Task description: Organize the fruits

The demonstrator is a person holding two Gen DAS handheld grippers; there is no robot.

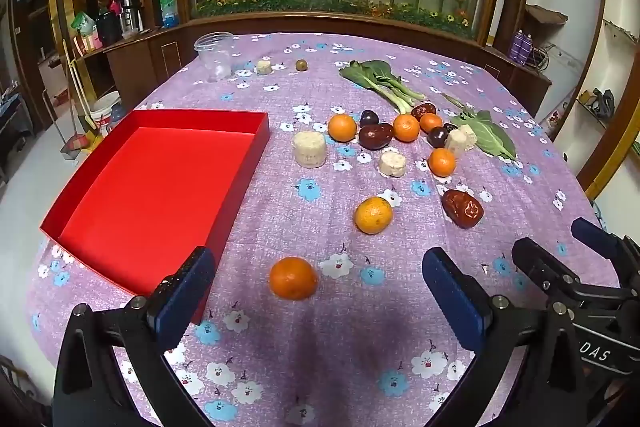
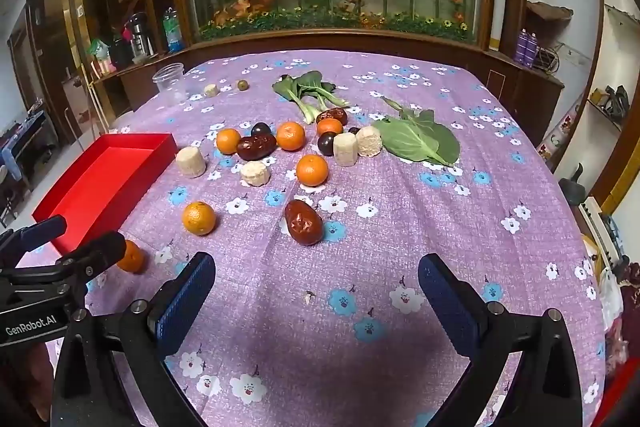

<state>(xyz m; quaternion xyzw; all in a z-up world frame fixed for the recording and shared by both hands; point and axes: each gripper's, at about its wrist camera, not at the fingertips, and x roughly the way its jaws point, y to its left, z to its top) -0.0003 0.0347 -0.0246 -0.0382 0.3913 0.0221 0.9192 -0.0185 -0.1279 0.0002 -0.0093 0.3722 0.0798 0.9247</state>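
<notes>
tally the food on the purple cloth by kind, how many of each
tangerines: 6
red dates: 3
dark purple round fruits: 3
small green-brown fruit: 1
corn cob pieces: 5
leafy greens: 2
total: 20

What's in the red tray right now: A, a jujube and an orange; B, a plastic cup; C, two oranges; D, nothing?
D: the red tray shows only its bare red floor, while the oranges, such as the nearest orange, lie on the tablecloth.
</notes>
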